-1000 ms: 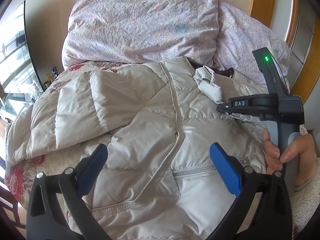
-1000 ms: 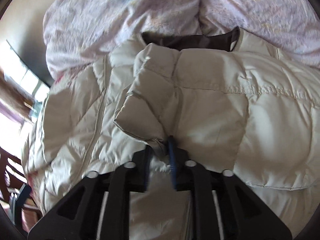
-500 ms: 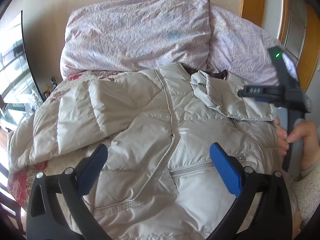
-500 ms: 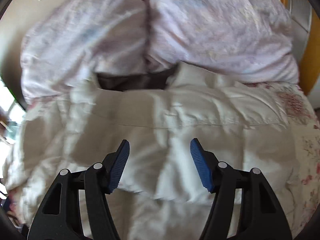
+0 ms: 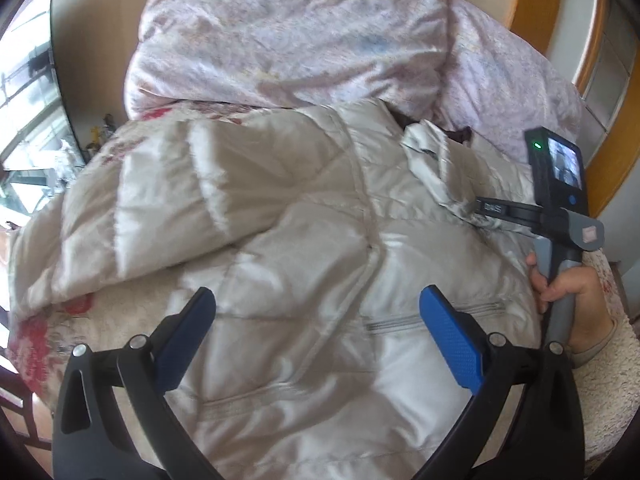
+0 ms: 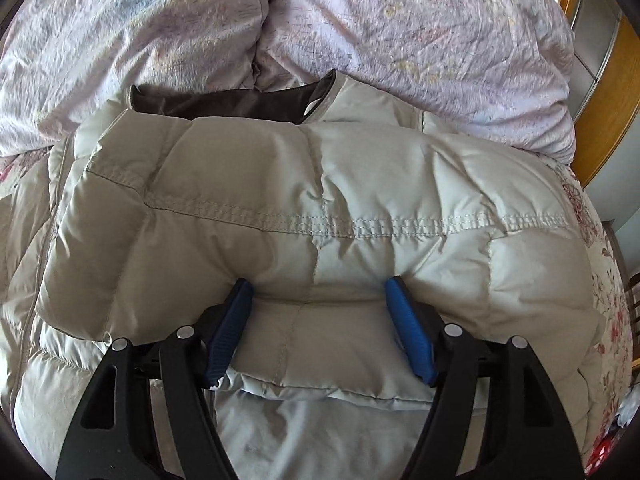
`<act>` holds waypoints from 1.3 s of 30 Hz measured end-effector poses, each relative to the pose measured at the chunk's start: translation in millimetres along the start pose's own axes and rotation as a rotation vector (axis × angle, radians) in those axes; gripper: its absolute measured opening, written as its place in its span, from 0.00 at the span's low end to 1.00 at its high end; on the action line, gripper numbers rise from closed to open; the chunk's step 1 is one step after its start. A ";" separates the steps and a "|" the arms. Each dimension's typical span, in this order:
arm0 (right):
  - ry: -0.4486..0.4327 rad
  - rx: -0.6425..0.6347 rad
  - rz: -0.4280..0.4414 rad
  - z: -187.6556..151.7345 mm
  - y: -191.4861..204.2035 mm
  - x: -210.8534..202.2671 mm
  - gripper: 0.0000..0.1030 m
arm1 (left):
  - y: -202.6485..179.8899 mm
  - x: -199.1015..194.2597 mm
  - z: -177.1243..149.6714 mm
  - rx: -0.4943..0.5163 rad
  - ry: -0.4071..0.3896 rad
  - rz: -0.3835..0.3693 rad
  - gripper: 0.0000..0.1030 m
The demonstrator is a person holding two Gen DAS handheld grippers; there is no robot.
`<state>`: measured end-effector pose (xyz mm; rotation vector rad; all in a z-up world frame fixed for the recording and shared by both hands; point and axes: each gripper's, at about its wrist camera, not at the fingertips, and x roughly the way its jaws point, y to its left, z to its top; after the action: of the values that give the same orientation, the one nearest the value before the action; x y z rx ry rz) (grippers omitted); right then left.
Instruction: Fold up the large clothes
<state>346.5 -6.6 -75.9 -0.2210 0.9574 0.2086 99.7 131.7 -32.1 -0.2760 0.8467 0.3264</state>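
A beige puffer jacket [image 5: 300, 220] lies front up on the bed, its brown collar lining [image 6: 224, 106] toward the pillows. Its right sleeve [image 6: 320, 184] is folded across the chest. My right gripper [image 6: 318, 282] sits at the sleeve's near edge, its jaws opening. Puffed fabric bulges between the blue fingers [image 6: 408, 332], which do not pinch it. A hand [image 5: 560, 292] holds that gripper's handle [image 5: 560, 248] at the jacket's right side. My left gripper [image 5: 316, 292] hovers open over the pocket zipper [image 5: 432, 318], holding nothing. The other sleeve [image 5: 160, 200] lies spread to the left.
Pale pink crumpled pillows [image 5: 288, 32] are piled against the wall behind the collar. The floral bedspread [image 6: 600, 280] shows at the jacket's right and at the left bed edge [image 5: 36, 332]. A wooden frame [image 5: 532, 0] stands back right, and a window [image 5: 24, 80] far left.
My right gripper was shut on the sleeve's cuff, then opened and let it go. It swung right, and the sleeve now lies across the chest. My left gripper stayed put.
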 end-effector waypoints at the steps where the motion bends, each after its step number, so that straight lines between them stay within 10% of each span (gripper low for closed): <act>1: -0.002 0.001 -0.003 -1.0 -0.4 -1.3 0.71 | 6.6 -1.7 0.2 -0.010 -0.003 0.019 0.98; 20: -0.059 -0.029 -0.048 -6.4 2.3 1.1 0.82 | 162.0 -8.6 -9.2 -0.336 0.094 0.272 0.98; 29: -0.068 -0.020 -0.034 -7.8 0.2 0.7 0.82 | 219.8 0.9 -17.2 -0.562 0.080 0.218 0.98; 39: -0.076 -0.013 -0.023 -9.3 -1.5 0.2 0.82 | 268.1 8.0 -24.7 -0.802 0.045 0.174 0.64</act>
<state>339.7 -10.7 -81.1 -0.2341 0.8778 0.2005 -16.2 369.4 -82.9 -0.9592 0.7526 0.8225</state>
